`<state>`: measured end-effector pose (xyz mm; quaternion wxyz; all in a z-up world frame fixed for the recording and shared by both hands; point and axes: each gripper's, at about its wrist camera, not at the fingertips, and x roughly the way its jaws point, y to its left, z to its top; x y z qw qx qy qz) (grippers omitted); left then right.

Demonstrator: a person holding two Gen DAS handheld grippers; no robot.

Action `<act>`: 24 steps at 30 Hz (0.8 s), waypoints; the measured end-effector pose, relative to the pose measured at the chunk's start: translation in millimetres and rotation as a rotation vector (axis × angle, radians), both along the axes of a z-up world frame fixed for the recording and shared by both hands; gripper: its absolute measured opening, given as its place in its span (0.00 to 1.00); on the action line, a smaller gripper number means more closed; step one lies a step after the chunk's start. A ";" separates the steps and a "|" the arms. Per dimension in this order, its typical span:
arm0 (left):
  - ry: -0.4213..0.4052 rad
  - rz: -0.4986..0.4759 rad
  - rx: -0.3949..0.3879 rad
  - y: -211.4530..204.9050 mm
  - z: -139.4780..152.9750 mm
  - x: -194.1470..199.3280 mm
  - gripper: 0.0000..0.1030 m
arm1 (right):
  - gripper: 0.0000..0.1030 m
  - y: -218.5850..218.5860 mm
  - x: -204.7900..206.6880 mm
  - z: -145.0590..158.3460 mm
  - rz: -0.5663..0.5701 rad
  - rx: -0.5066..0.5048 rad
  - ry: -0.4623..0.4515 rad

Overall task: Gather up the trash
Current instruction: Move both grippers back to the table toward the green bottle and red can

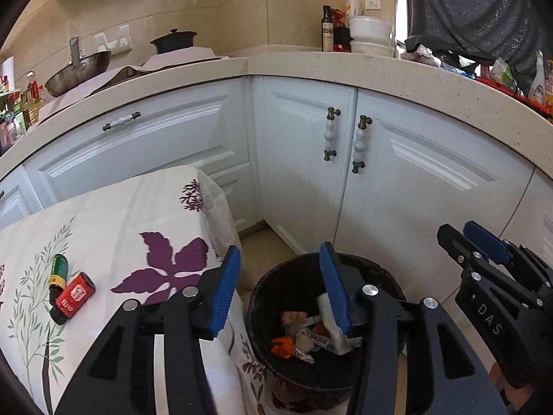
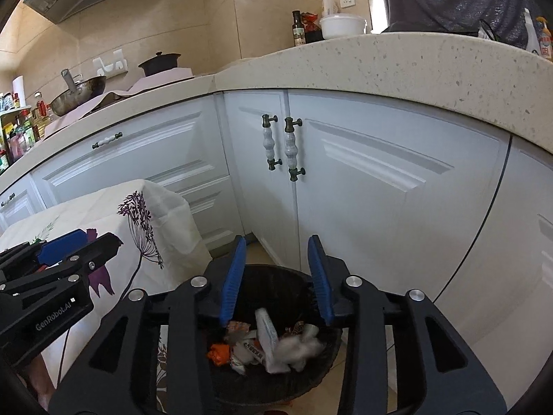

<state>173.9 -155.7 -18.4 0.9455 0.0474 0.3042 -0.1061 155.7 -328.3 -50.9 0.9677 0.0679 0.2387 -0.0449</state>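
**Mia:** Look, the left gripper [image 1: 280, 287] has its blue jaws apart, with nothing between them. It hangs right over the round black trash bin [image 1: 380, 273] on the floor.

**Ben:** And the right gripper [image 2: 276, 276]?

**Mia:** Same thing. Its jaws stand apart too, and they hold nothing. Under it I can see a blurry white crumpled paper wad [image 2: 300, 346] inside the bin. I think it is dropping in, or it just landed.

**Ben:** What else is in there?

**Mia:** A small orange scrap [image 2: 219, 352] and some white wrappers [image 1: 331, 332], all lying in the bottom.

**Ben:** So what is the good way to do this part?

**Mia:** I think you keep both grippers over the middle of the bin while you let go. Then nothing bounces off the rim onto the floor. And lift straight up after, so the jaws do not knock the bin.

**Ben:** Is there more to pick up?

**Mia:** Yes. Beside the bin is a worktop with a white cloth printed with purple flowers [image 1: 114, 228]. On it lie a small red can [image 1: 75, 295] and a little green and yellow bottle [image 1: 58, 275], touching each other. They look round, so I guess they could roll. Best to come down on one from above and pinch it across its middle.

**Ben:** Which gripper should go?

**Mia:** The left one, I would say. It is nearer that side.
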 end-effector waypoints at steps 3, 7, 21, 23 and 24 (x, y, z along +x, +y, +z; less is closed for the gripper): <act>-0.005 0.016 -0.008 11.0 4.1 -2.9 0.49 | 0.44 6.1 -3.7 6.5 0.005 0.006 -0.012; -0.019 0.052 -0.005 32.8 10.9 -8.0 0.52 | 0.48 18.9 -6.5 13.9 0.030 0.028 -0.023; -0.046 0.288 0.035 156.0 20.7 -31.2 0.53 | 0.49 116.4 -1.1 38.3 0.210 0.039 -0.028; -0.050 0.321 0.042 174.0 20.7 -36.7 0.54 | 0.49 134.3 -0.6 40.9 0.239 0.032 -0.025; -0.050 0.342 0.043 185.7 20.5 -39.9 0.54 | 0.49 143.1 -0.2 41.8 0.254 0.028 -0.023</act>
